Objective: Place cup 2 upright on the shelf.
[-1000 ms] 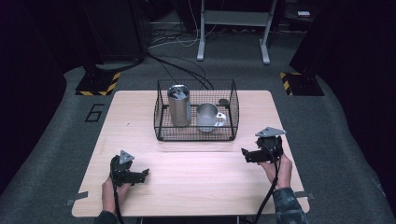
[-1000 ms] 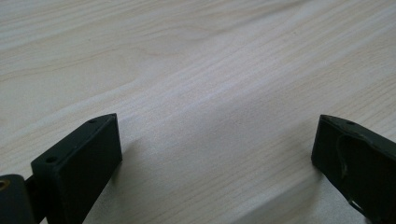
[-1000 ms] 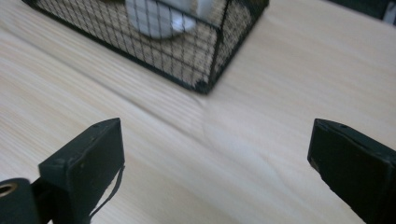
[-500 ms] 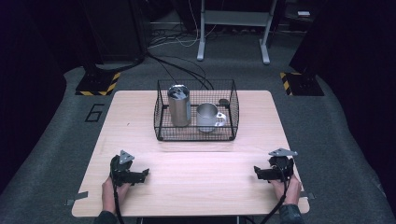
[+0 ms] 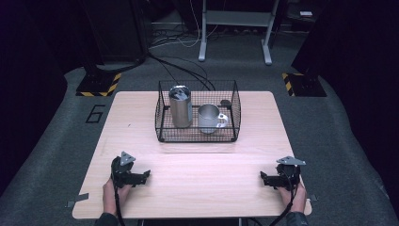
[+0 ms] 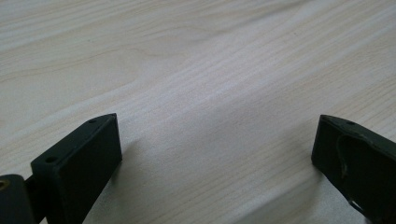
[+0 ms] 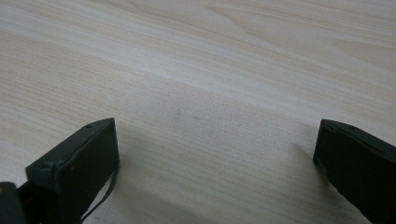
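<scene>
A black wire basket (image 5: 198, 137) stands at the back middle of the wooden table (image 5: 197, 188). Inside it a tall steel tumbler (image 5: 180, 106) stands upright on the left, with a steel mug (image 5: 209, 118) beside it on the right, handle turned right. My left gripper (image 5: 143, 175) rests near the front left edge, held by a hand, its jaws wide apart over bare wood (image 6: 210, 116). At the front right my right gripper (image 5: 263, 178) lies low on the table, also open, with only wood grain (image 7: 215, 121) between its jaws.
Dark carpet surrounds the table. Two black stand bases with yellow-striped edges (image 5: 98, 84) (image 5: 301, 84) sit behind it, and cables (image 5: 179, 66) run across the floor toward a grey metal frame (image 5: 235, 28). Bare wood stretches between the two grippers.
My right gripper has drawn back from beside the basket's right front toward the table's front right edge and come down low. The left gripper has stayed put.
</scene>
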The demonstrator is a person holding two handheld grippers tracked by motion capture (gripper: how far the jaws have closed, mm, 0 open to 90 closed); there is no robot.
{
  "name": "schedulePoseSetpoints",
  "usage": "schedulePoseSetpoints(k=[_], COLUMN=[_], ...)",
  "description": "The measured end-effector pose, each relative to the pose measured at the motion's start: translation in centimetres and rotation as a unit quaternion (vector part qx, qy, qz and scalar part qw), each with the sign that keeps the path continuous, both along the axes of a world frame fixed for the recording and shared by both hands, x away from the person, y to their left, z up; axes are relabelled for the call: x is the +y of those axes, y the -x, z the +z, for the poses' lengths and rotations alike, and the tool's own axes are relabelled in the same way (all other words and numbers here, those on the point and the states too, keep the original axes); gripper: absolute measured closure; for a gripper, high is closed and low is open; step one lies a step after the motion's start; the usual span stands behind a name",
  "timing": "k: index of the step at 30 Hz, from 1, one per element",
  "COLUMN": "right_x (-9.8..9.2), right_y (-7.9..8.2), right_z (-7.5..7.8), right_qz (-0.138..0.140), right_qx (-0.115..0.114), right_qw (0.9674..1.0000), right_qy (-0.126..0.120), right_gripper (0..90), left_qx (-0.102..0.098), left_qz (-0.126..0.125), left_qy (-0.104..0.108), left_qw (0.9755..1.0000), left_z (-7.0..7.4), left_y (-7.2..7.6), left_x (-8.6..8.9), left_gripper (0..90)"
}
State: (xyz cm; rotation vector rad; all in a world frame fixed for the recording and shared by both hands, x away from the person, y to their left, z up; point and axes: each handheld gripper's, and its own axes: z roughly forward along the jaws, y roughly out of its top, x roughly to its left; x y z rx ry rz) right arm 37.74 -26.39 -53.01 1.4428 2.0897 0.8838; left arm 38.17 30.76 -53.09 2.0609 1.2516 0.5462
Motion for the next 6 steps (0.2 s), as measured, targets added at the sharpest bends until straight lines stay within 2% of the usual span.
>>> schedulePoseSetpoints(k=[6], right_x=[-0.02], right_y=[0.05], right_z=[-0.01], right_qz=[-0.001], right_qx=[0.0], right_qw=[1.0], right_qy=[-0.003], right_gripper=[0.0], left_qx=[0.002], left_qz=[-0.001], left_qy=[-0.001], left_qw=[1.0], left_z=[0.04], left_y=[0.0], left_x=[0.02], left_gripper=[1.4])
